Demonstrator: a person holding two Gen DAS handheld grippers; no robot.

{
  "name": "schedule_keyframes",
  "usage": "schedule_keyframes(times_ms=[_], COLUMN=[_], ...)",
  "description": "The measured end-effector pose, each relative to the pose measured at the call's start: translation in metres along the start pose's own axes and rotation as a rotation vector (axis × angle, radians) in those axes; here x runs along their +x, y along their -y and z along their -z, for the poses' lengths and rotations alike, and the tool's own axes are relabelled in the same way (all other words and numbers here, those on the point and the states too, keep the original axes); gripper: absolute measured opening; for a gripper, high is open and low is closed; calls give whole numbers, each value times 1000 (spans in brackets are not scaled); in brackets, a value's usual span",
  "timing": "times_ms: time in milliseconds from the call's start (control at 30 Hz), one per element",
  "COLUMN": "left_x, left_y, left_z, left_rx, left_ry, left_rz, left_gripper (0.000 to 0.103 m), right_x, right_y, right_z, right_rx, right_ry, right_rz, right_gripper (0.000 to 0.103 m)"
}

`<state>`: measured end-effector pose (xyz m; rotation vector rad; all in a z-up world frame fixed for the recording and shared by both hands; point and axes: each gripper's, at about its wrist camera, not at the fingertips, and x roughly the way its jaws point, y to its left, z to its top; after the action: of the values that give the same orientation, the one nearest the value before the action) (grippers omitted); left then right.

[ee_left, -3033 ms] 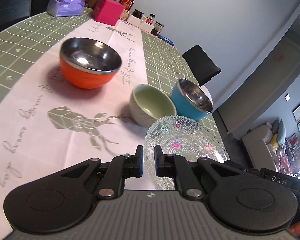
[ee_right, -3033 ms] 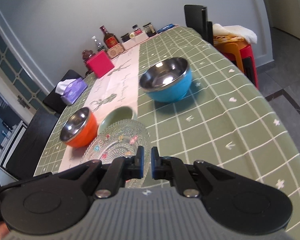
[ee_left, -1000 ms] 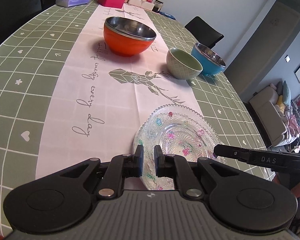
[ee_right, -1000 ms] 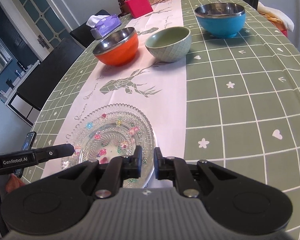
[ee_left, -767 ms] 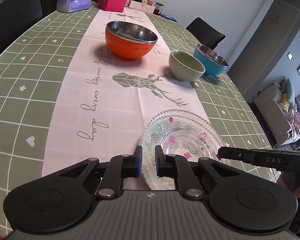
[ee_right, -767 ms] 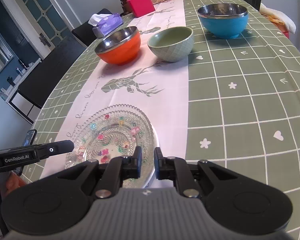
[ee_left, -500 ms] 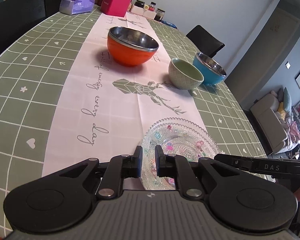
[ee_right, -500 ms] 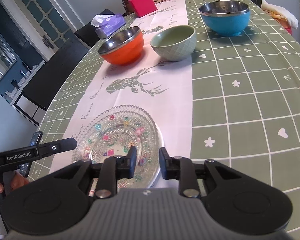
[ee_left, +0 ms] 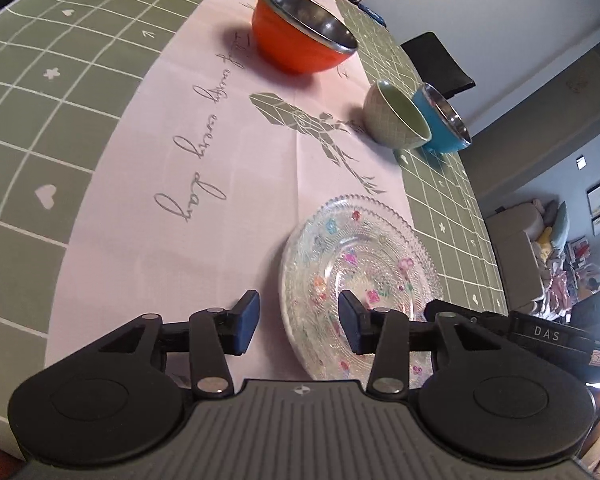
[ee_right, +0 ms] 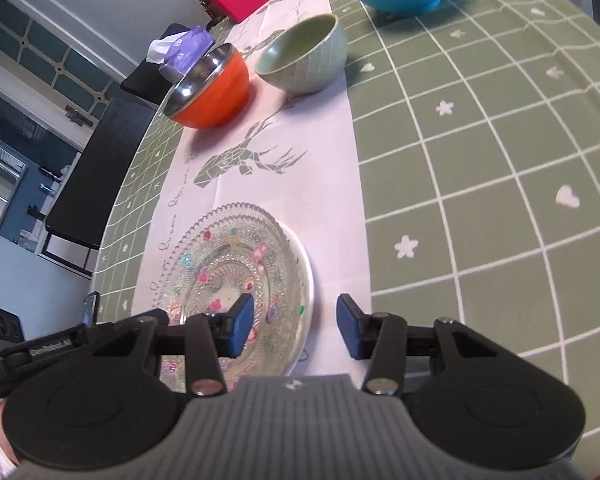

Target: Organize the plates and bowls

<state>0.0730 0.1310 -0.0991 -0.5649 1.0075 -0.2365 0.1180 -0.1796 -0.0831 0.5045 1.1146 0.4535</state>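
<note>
Plate (ee_left: 360,268) lies flat near the surface's (ee_left: 60,80) near edge; left claw (ee_left: 299,322) and right claw (ee_right: 295,326) are both opening, its rim between unpressed pads.

Beaded clear glass plate (ee_left: 360,264), glossy

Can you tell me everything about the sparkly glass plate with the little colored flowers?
The glass plate is round, clear and bumpy all over, with a beaded, scalloped rim and small pink, blue, green and orange flowers ringing its middle. It looks like pressed glass. It lies flat, right way up and empty, on the pale pink runner near the table's front edge. The left hand-held gripper and right hand-held gripper straddle its rim on opposite sides, jaws opening, pads off the glass.
</note>
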Motion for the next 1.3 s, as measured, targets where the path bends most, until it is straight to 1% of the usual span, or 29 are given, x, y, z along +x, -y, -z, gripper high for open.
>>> schedule_keyframes(times_ms=[33, 67, 133, 167, 267, 333, 400, 467, 500, 533, 567, 600, 667, 800, 833, 900, 933, 967, 1033, 1067, 1100, 1167, 1200, 1267, 1300], left_x=[0, 1, 2, 3, 3, 3, 1, 0, 0, -1, -2, -3, -3, -3, -3, -3, -3, -4, -4, -4, -4, -4, -4, -4, -5], left_y=[1, 3, 5, 6, 6, 4, 2, 2, 2, 3, 3, 3, 3, 3, 3, 2, 2, 2, 3, 3, 3, 3, 3, 3, 3], left_z=[1, 2, 2, 2, 2, 1, 1, 1, 1, 1, 0, 1, 1, 0, 0, 0, 0, 0, 0, 0, 1, 1, 1, 1, 1], left_rx=[4, 10, 16, 18, 22, 4, -3, -7, -8, -6, -5, -4, -4, -7, -8, -15, -15, -15, -11, -9, -8, -7, -7, -9, -8], left_ry=[-3, -5, -16, -16, -15, -10, 0, 6, 7, 10, 13, 17, 21, 24, 24, 25, 25, 26, 27, 27, 27, 27, 28, 29, 29], left_rz=[3, 7, 6, 4, 3, 11, 12, 18, 17, 15, 14, 15, 15, 16, 17, 21, 22, 21, 18, 17, 16, 17, 18, 19, 19], left_gripper=[49, 44, 37, 37, 37, 37, 37, 37, 37, 37, 37, 37, 37, 37, 37, 37, 37, 37, 37, 37, 37, 37, 37, 37, 37], right_x=[1, 1, 2, 3, 4, 2, -4, -9, -11, -13, -14, -14, -16, -17, -17, -19, -21, -24, -25, -23, -21, -14, -12, -10, -9], right_y=[0, 0, -1, -1, -5, -6, -4, -2, -1, -1, -1, -2, -6, -14, -15, -15, -14, -12, -5, -1, 2, 2, 0, -5, -8], right_z=[0, 1, 2, 2, 3, 2, -2, -6, -7, -9, -9, -9, -9, -7, -6, -6, -6, -8, -11, -12, -12, -12, -11, -9, -8], right_rx=[4, 6, 5, 9, -20, -32, -30, -20, -16, -16, -25, -34, -60, -91, -94, -101, -103, -93, -55, -28, -4, -2, -12, -48, -63], right_ry=[-6, -9, -17, -29, -34, -8, 39, 79, 97, 111, 120, 129, 141, 115, 108, 137, 169, 195, 199, 186, 171, 135, 128, 118, 118], right_rz=[-8, -12, -18, -29, -18, 2, 26, 28, 23, 18, 16, 15, 4, -69, -72, -24, 15, 44, 42, 28, 17, 18, 19, 20, 24], right_gripper=[46, 45, 43, 39, 38, 38, 39, 39, 37, 33, 21, 16, 0, 0, 0, 0, 0, 4, 14, 31, 35, 35, 33, 9, 5])
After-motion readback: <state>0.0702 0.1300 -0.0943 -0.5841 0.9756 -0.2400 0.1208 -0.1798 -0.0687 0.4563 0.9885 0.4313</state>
